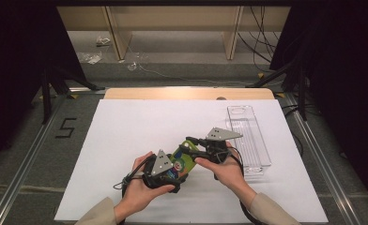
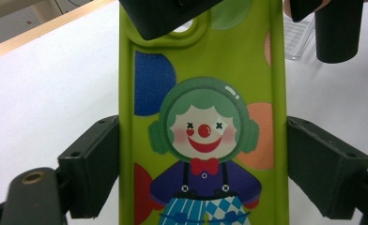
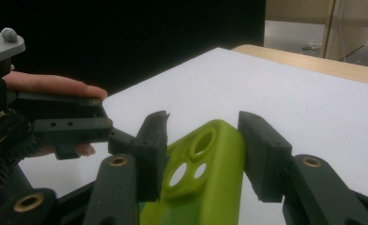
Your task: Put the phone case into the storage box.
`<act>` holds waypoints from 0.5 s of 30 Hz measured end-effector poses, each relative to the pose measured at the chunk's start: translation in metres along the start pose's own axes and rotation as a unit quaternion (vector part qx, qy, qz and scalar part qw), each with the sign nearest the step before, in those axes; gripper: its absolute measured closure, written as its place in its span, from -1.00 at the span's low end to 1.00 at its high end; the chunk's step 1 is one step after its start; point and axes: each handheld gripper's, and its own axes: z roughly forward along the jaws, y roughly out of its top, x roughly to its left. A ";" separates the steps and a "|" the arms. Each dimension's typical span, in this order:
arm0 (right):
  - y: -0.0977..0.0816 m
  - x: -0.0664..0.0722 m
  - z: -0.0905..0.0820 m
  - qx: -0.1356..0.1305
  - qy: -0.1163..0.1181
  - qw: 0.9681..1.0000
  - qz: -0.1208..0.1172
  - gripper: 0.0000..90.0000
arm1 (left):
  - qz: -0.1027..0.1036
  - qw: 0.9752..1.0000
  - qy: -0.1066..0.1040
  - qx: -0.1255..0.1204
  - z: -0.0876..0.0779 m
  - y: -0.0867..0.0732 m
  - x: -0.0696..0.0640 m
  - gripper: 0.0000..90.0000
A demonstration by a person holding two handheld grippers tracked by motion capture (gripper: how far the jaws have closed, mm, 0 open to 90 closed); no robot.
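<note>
Gripping phone case (image 2: 203, 117), left tongs (image 2: 203, 164), right tongs (image 3: 203, 154) closing

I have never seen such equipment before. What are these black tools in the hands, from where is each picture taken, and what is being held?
A person holds a hand-operated gripper in each hand; there is no robot arm. One picture looks down from above the table. The other two come from small cameras riding on the grippers, looking along their black jaws.

The left gripper clamps a green phone case by its long sides; the case shows a cartoon clown. The right gripper is at the case's camera-hole end, with that end between its jaws. The left jaw touches it; whether the right jaw presses is unclear.

The table has a white cover. On it, to the right, lies a clear plastic tray.
</note>
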 end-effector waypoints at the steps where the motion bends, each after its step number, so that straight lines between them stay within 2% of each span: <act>1: 0.000 0.000 0.000 0.000 -0.001 1.000 0.001 0.24 | 0.000 1.000 0.000 0.000 0.000 0.000 0.000 -0.64; 15: 0.003 0.000 -0.002 -0.003 -0.008 1.000 0.015 0.50 | 0.005 1.000 0.000 0.000 0.001 0.000 0.000 -0.64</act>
